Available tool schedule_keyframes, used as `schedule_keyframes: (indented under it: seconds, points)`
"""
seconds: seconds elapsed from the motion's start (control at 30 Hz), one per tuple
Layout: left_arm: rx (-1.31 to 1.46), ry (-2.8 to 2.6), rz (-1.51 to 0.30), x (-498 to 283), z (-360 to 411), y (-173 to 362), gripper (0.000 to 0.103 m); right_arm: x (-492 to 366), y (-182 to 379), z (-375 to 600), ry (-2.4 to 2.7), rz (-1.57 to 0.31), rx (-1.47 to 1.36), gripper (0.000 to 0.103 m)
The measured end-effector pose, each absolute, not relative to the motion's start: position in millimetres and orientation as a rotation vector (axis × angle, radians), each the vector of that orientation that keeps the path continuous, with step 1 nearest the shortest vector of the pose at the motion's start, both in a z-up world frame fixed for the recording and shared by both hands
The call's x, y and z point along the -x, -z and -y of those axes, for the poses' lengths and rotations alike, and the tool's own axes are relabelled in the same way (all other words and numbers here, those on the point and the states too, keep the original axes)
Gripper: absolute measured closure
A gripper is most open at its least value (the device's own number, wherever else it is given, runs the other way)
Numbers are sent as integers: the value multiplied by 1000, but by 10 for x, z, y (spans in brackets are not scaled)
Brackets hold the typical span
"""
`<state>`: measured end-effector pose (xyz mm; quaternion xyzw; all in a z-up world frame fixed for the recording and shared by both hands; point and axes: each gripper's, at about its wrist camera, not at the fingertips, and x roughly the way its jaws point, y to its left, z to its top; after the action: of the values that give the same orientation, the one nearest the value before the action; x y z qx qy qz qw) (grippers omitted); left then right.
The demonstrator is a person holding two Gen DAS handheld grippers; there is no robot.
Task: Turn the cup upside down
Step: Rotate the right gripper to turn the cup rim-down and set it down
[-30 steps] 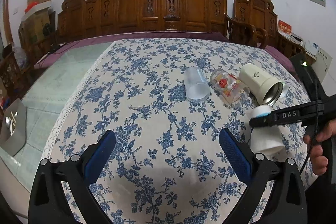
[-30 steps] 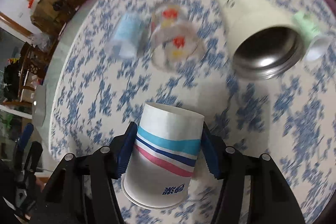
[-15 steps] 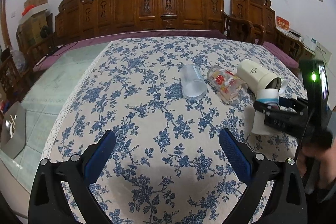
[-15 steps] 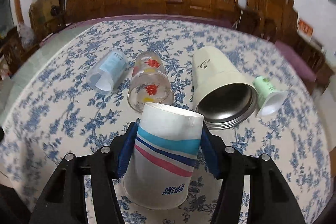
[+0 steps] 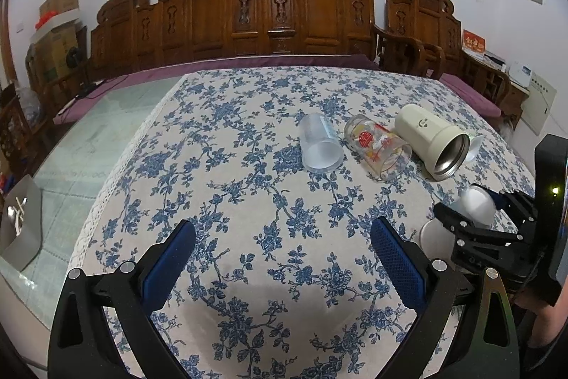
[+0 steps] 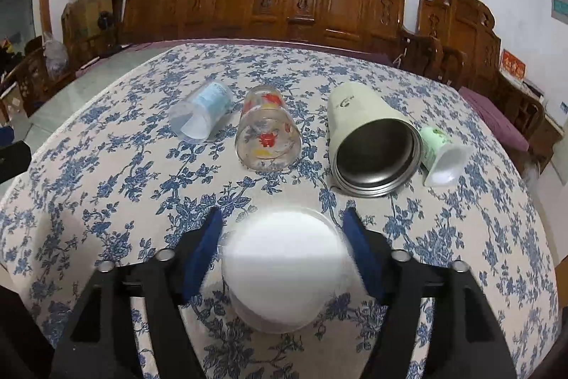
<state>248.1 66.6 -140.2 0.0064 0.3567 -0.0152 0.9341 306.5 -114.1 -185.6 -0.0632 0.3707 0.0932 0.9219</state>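
A white paper cup stands between the blue pads of my right gripper, its flat white end facing the camera. The jaws have spread and I see a small gap on each side of the cup. In the left wrist view the same cup shows at the right edge with the right gripper around it, low over the tablecloth. My left gripper is open and empty above the near part of the table.
On the blue-flowered tablecloth lie a frosted plastic cup, a printed glass, a cream steel-lined tumbler and a small green cup. Carved wooden chairs stand behind the table.
The right gripper swung the paper cup from tilted to end-on toward its camera, lowered it to the tablecloth, and its jaws widened. The left gripper has barely moved.
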Motion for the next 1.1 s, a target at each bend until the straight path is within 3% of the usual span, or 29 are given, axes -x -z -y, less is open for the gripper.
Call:
schedule_keyframes:
  seconds: [0.37,0.53,0.7,1.1]
  points:
    - [-25,33,-719,-2414,-577,1383,8,-2853,1667,1303,-239,-771,46,25]
    - [-33,12,-714,-2341,-506,1353,8,-2688,1547,1430,-239,-752,29,10]
    - [-49,-16,-718,-2260,-418,1324,8,-2558,1460,1584,-238,-743,-4,3]
    - [-26,-2,-774,-1995,-203,1282,8,-2211,1251,1963,-186,-716,-60,3]
